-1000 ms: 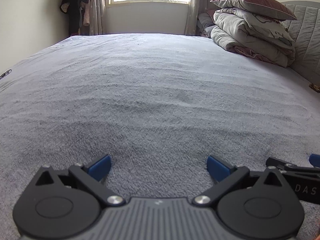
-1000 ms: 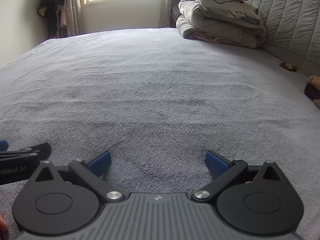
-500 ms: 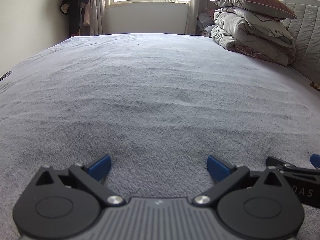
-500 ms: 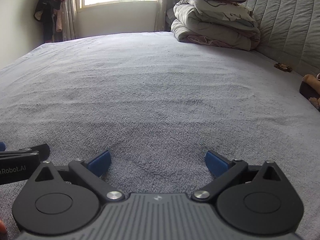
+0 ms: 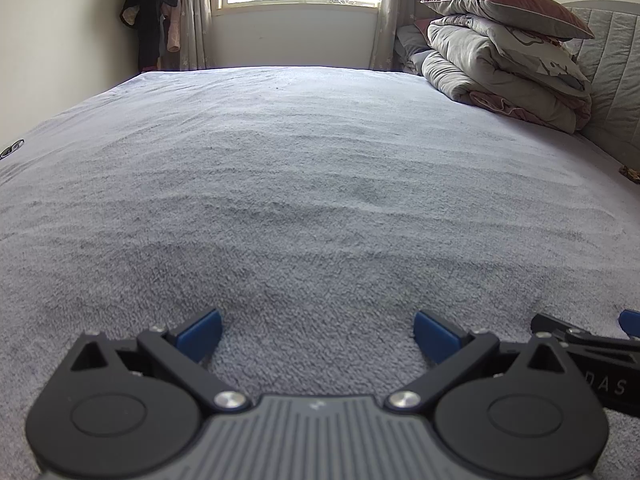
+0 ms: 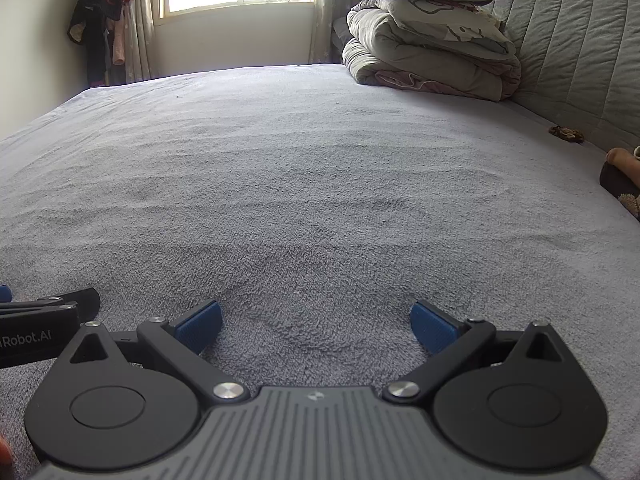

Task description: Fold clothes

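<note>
No garment lies on the bed in either view. My left gripper (image 5: 318,334) is open and empty, low over the grey fleece bed cover (image 5: 312,184). My right gripper (image 6: 316,326) is open and empty too, low over the same cover (image 6: 304,184). The right gripper's body (image 5: 592,360) shows at the lower right of the left wrist view. The left gripper's body (image 6: 44,328) shows at the lower left of the right wrist view. The two grippers sit side by side near the bed's front edge.
A stack of folded duvets with a maroon pillow (image 5: 508,64) (image 6: 432,36) sits at the far right by the padded headboard (image 6: 576,52). Clothes hang in the far left corner (image 5: 154,12). A small brown item (image 6: 566,133) and a dark object (image 6: 620,184) lie at the right.
The right wrist view has swung slightly to the right, so the headboard and the objects at the right edge show more. The left gripper has barely moved. Both stay open.
</note>
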A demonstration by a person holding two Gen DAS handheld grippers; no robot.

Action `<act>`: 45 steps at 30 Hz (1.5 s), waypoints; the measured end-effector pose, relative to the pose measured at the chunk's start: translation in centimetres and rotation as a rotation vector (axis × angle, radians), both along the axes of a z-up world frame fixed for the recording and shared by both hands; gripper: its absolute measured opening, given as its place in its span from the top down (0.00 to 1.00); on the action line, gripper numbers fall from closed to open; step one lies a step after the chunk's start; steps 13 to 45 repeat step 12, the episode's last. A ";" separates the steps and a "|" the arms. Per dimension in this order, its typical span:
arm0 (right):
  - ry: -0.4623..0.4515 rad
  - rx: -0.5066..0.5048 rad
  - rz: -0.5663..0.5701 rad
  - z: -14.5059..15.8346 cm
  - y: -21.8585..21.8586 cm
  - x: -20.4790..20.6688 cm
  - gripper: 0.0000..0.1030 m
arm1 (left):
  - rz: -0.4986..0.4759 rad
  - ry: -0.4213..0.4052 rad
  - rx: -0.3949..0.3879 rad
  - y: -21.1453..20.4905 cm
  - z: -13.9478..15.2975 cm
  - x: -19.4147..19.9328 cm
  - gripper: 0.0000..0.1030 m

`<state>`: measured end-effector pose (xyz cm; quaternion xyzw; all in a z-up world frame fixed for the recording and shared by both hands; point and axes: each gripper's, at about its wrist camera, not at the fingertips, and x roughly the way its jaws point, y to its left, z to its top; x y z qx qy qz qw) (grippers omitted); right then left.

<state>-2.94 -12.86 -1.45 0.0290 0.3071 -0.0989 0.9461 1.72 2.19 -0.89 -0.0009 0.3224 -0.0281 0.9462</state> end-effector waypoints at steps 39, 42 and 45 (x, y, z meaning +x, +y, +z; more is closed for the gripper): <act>0.000 0.000 0.001 0.0 0.0 0.0 0.00 | 0.000 0.000 -0.002 0.0 0.0 0.1 0.00; 0.000 0.000 0.001 0.0 0.0 0.0 0.00 | 0.000 0.000 -0.002 0.0 0.0 0.1 0.00; 0.000 0.000 0.001 0.0 0.0 0.0 0.00 | 0.000 0.000 -0.002 0.0 0.0 0.1 0.00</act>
